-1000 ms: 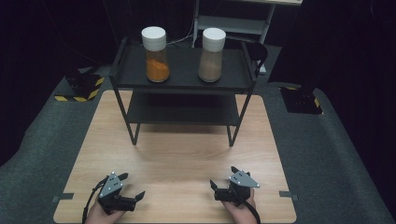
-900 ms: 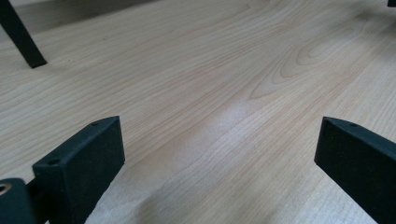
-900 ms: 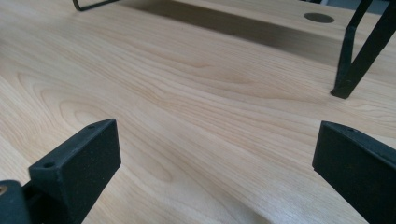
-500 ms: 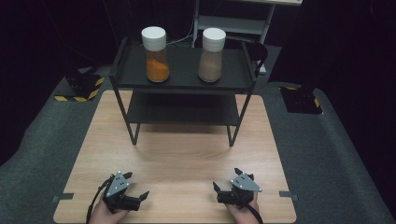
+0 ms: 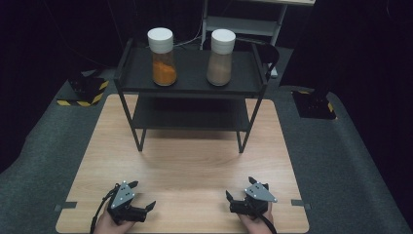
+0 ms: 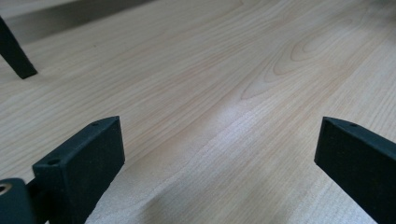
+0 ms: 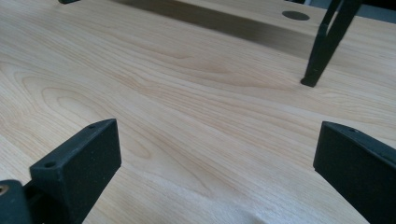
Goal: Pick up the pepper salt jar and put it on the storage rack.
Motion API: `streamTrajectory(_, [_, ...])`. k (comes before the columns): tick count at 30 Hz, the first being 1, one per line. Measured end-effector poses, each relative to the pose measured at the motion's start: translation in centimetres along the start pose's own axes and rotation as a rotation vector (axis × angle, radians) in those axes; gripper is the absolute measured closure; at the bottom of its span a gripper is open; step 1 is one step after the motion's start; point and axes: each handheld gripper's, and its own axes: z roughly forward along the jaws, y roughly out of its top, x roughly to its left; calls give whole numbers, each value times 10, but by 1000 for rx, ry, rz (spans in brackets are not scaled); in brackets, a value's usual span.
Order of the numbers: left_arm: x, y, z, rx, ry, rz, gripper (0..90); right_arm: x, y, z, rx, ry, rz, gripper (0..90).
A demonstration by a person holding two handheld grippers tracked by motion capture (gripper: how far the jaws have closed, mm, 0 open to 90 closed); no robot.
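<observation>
Left claw: the left black two-jaw gripper (image 5: 141, 197) sits low over the near left edge of the light wooden table (image 5: 195, 165), held in the person's left hand (image 5: 108, 225); its jaws are spread wide with nothing but bare wood between them, as the left gripper view (image 6: 219, 154) shows.
Right claw: the right black two-jaw gripper (image 5: 233, 197), topped by its grey three-cornered plate, sits near the right of the same edge in the person's right hand (image 5: 257, 223); its jaws are also spread wide and hold nothing, seen in the right gripper view (image 7: 217, 154).
Change: compared with a second ago, both grippers have drawn slightly nearer to the person's edge of the table; the jars and the rack have not moved.
Nearest things: the white-lidded jar of orange powder (image 5: 162, 57) and the white-lidded jar of brown powder (image 5: 221, 57) stand upright and apart on the top tier of the black two-tier metal rack (image 5: 190, 85), well apart from both grippers at the far side of the table.
In the way: open tabletop lies between the grippers and the rack; one rack leg (image 6: 14, 51) stands ahead of the left gripper and another rack leg (image 7: 322, 51) ahead of the right.
Around: grey carpet (image 5: 350, 161) surrounds the table.
</observation>
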Motion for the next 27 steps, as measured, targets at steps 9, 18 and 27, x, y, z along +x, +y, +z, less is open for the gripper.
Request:
streamTrajectory(9, [-1, 4, 6, 7, 1, 12, 18, -1, -3, -3, -12, 9, -7, 2])
streamTrajectory(18, [0, 0, -1, 8, 2, 11, 18, -1, 1, 4, -4, 19, -23, 2])
streamTrajectory(27, [0, 3, 1, 21, 1, 23, 19, -7, -3, 0, -22, 32, 6, 3])
